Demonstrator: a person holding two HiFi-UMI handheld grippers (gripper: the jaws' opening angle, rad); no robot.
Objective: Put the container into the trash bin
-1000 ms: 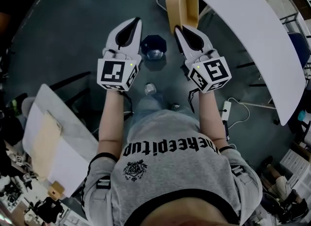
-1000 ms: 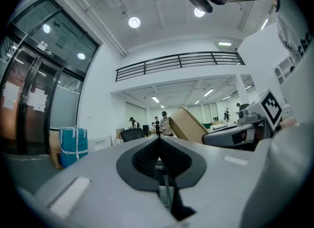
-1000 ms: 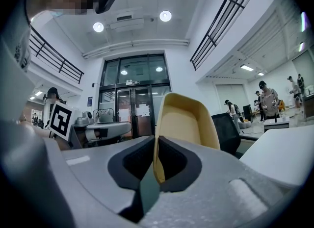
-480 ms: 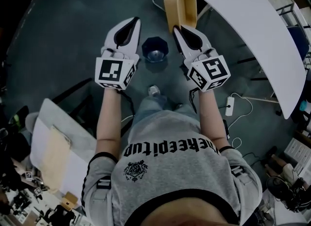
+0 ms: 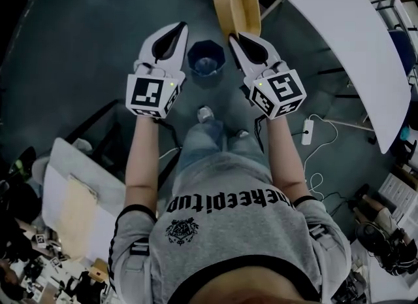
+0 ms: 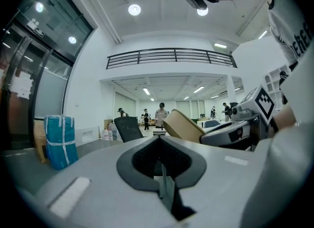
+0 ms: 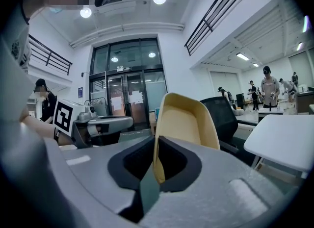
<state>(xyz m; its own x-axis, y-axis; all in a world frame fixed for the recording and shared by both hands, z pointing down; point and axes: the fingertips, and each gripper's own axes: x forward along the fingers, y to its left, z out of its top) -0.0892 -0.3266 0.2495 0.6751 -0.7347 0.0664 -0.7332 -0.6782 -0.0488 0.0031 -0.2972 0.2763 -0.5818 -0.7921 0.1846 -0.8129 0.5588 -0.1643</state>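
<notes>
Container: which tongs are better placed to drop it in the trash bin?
Right. The right tongs are shut on the container at its rim; the left tongs are shut and empty. The trash bin sits below, between them.

Quick count, nothing fancy: two grippers, the left gripper (image 5: pixel 180 28) and the right gripper (image 5: pixel 234 36), and each carries one marker cube, so a left cube (image 5: pixel 151 95) and a right cube (image 5: pixel 279 93). One tan container (image 5: pixel 236 3). One dark trash bin (image 5: pixel 206 57). Two white tables, the far table (image 5: pixel 339 28) and the near table (image 5: pixel 73 165). One power strip (image 5: pixel 306 131). One blue wrapped bundle (image 6: pixel 60 139), one black office chair (image 7: pixel 228 116). The background people (image 6: pixel 161 113) are too small for an exact count.
</notes>
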